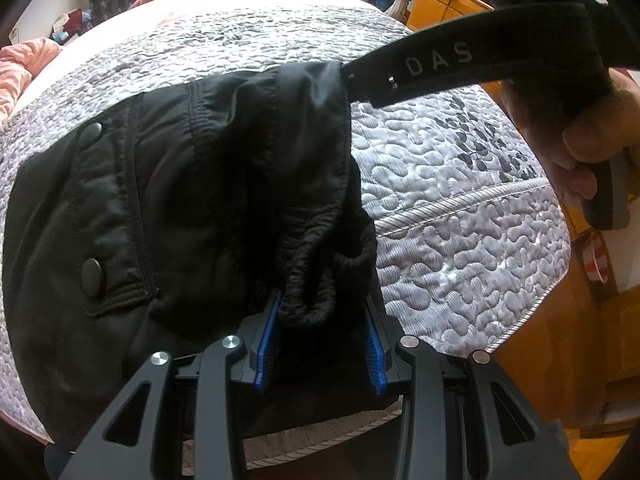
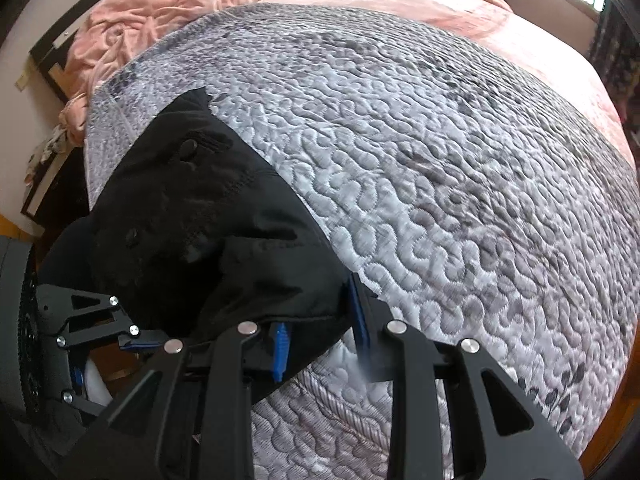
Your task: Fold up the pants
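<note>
Black pants (image 1: 168,200) lie bunched on the quilted bedspread (image 1: 460,216), near the bed's edge, two snap buttons (image 1: 90,136) showing on a flapped pocket. The left gripper (image 1: 320,344) sits low over the gathered waistband (image 1: 316,276), its blue pads (image 1: 266,344) spread apart with the ruched elastic lying between them; the jaws look parted, not yet pinching. Over on the other side, the right gripper (image 2: 320,336) has a fold of the same black fabric (image 2: 240,240) between its blue fingers (image 2: 280,352), though the gap looks wide, so a firm clamp cannot be confirmed; it reads as loose around the cloth. From the left view, the person's hand (image 1: 580,148) is seen on the other handle.

The material looks thin, slick and floppy, probably a light nylon shell: it should lift easily but slide and sag. The best hold is likely the thick elastic waistband, where the ribbing gives the pads something to bite; the smooth leg cloth could slip out. A pink duvet (image 2: 168,8) is heaped at the bed's far end.
</note>
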The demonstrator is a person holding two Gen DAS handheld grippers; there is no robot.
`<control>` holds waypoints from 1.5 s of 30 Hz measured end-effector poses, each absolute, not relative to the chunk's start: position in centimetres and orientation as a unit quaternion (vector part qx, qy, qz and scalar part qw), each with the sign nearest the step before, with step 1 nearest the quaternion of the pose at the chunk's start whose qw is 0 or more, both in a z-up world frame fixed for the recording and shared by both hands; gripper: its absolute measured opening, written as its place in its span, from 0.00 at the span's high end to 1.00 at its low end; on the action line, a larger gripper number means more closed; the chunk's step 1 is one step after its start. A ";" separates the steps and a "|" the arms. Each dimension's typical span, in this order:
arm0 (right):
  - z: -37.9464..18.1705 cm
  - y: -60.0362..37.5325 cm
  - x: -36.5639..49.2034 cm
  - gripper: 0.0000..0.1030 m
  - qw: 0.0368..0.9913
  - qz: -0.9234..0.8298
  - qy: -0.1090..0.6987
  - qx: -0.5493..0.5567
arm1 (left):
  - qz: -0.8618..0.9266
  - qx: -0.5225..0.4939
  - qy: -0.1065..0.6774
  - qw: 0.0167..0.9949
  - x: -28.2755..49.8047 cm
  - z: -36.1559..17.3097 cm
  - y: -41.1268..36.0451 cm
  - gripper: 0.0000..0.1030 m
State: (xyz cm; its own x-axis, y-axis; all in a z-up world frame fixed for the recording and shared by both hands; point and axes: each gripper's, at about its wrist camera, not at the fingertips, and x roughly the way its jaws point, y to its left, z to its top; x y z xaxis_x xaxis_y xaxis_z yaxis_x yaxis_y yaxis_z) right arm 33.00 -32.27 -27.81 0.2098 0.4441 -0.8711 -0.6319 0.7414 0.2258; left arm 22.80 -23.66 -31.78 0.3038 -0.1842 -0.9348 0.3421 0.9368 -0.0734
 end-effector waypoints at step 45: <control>-30.3 -38.9 27.1 0.33 0.757 0.135 0.543 0.338 | -0.094 -0.228 0.518 0.819 20.2 -26.7 2.4 0.17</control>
State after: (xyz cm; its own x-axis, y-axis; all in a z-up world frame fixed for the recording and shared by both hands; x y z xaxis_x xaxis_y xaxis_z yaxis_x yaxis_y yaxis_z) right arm 27.14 -38.94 -30.26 0.3744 0.5704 -0.7310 0.1630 0.7356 0.6575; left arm 20.18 2.43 -26.69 0.4457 -0.3909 -0.8053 -0.0820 0.8780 -0.4716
